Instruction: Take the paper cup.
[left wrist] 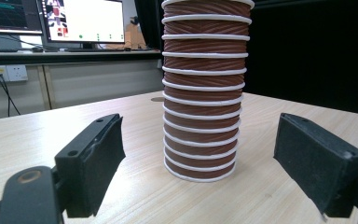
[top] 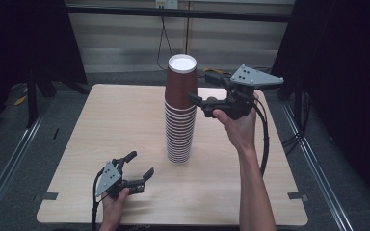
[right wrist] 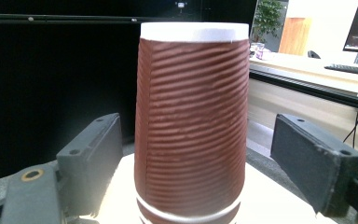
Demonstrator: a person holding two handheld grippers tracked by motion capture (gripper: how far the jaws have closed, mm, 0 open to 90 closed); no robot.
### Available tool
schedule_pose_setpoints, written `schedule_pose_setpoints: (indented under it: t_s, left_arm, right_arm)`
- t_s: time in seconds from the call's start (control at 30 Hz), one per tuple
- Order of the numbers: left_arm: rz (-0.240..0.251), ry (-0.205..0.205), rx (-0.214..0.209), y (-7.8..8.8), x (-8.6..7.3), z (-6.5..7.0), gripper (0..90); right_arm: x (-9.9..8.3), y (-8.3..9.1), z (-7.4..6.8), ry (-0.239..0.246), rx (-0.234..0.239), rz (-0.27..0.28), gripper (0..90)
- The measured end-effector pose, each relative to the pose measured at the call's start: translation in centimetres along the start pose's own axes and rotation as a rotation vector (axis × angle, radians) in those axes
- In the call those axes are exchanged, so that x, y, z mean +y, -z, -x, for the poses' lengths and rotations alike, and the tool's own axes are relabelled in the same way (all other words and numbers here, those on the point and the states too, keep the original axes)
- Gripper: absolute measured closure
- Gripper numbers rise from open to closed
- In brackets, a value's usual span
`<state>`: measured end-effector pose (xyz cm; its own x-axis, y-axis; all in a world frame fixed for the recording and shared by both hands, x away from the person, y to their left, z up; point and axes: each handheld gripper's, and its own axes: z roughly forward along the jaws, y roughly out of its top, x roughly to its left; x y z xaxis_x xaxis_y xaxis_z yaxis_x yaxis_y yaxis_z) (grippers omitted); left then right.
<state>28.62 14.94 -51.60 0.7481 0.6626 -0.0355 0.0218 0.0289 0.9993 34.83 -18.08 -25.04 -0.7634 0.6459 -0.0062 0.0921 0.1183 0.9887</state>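
High view: a stack of upside-down brown paper cups (top: pixel 179 113) stands mid-tabletop (top: pixel 101 139). The right tool (top: pixel 200 89), jaws apart, straddles the top cup (right wrist: pixel 192 126) without touching it. The left tool (top: pixel 140 163) rests near the front edge, jaws apart. Monitors (left wrist: pixel 86 21) glow behind.

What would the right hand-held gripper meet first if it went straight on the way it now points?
Most likely the top cup of the stack of upside-down brown paper cups. The right hand-held gripper points at that cup's ribbed side, with open jaws on either side of it and not yet pressing it.
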Motion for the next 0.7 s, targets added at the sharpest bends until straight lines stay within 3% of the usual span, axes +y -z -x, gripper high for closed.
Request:
schedule_pose_setpoints:
  t_s: [0.7]
  left_arm:
    - [0.000, 0.000, 0.000, 0.0, 0.0, 0.0, 15.7]
  right_arm:
    - [2.2, -1.9, 0.4, 0.004, 0.022, -0.034, 14.9]
